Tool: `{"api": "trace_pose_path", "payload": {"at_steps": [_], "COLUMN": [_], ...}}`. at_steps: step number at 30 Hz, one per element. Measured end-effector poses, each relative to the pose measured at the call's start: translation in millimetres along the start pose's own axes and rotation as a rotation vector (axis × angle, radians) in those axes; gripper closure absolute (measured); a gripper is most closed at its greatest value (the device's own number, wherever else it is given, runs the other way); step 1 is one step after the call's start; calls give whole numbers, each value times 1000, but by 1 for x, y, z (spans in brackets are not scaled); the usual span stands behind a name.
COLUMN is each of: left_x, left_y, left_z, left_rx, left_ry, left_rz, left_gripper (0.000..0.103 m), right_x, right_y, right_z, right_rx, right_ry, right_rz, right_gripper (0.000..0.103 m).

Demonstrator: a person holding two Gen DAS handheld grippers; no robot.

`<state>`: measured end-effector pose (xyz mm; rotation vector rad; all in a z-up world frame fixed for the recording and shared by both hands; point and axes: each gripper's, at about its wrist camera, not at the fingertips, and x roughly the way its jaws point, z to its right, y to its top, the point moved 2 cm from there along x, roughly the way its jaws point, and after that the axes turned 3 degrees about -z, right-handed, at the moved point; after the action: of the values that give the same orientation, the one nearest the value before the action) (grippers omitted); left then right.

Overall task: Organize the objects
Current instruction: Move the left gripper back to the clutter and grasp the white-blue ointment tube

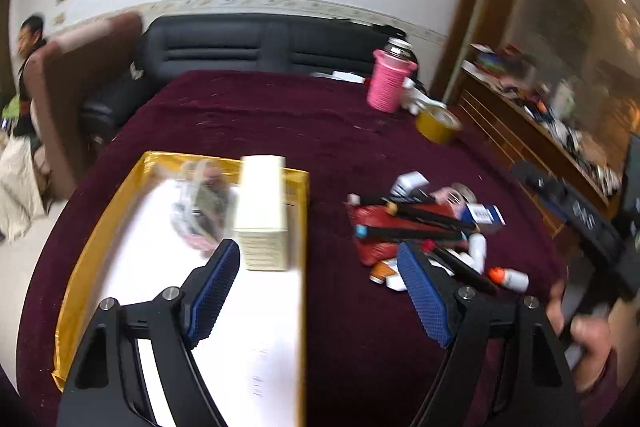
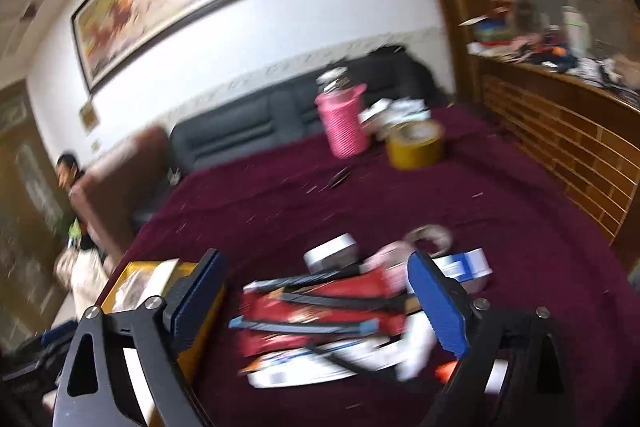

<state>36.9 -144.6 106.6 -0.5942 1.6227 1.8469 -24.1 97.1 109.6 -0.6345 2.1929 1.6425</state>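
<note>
A gold-rimmed tray (image 1: 100, 227) with a white floor lies on the maroon cloth at the left; it holds a cream box (image 1: 264, 211) standing upright and a clear plastic bag (image 1: 204, 203). A pile of pens, small bottles, a red packet (image 1: 376, 227) and a blue-white box (image 1: 484, 215) lies to its right. My left gripper (image 1: 320, 287) is open and empty, above the tray's right edge. My right gripper (image 2: 320, 307) is open and empty, just above the pile (image 2: 320, 311); the tray's corner (image 2: 200, 339) shows at its left.
A pink ribbed cup (image 1: 388, 83) with a flask behind it and a yellow tape roll (image 1: 438, 125) stand at the table's far right. A black sofa (image 1: 248, 47), a brown chair and a person are beyond. A wooden cabinet (image 2: 560, 147) stands to the right.
</note>
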Motion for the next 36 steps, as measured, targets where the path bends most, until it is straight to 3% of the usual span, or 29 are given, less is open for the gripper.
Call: {"api": "trace_pose_path", "payload": {"at_steps": [6, 11, 15, 20, 25, 27, 31, 36], "left_x": [27, 54, 84, 130, 176, 177, 154, 119], "left_y": [-11, -14, -12, 23, 22, 6, -29, -49], "left_z": [50, 81, 89, 87, 96, 102, 120, 125], "left_rx": [106, 185, 201, 160, 172, 167, 308, 333], "left_ry": [-6, 1, -7, -25, -44, -131, -161, -281], "left_rz": [-56, -85, -138, -134, -279, -346, -381, -391], "left_gripper": [23, 23, 23, 23, 24, 24, 24, 31], "right_x": [10, 23, 27, 30, 36, 37, 47, 50], "right_y": [-9, -26, -27, -31, -36, -39, -41, -43], "right_z": [105, 144, 135, 122, 130, 134, 135, 129], "right_rx": [217, 287, 263, 205, 239, 260, 270, 242], "right_ry": [-110, -131, -88, -78, -90, -90, -81, -84], "right_rz": [1, -35, -58, -77, -104, -119, -159, -183], "right_gripper": [5, 5, 5, 5, 5, 5, 5, 5]}}
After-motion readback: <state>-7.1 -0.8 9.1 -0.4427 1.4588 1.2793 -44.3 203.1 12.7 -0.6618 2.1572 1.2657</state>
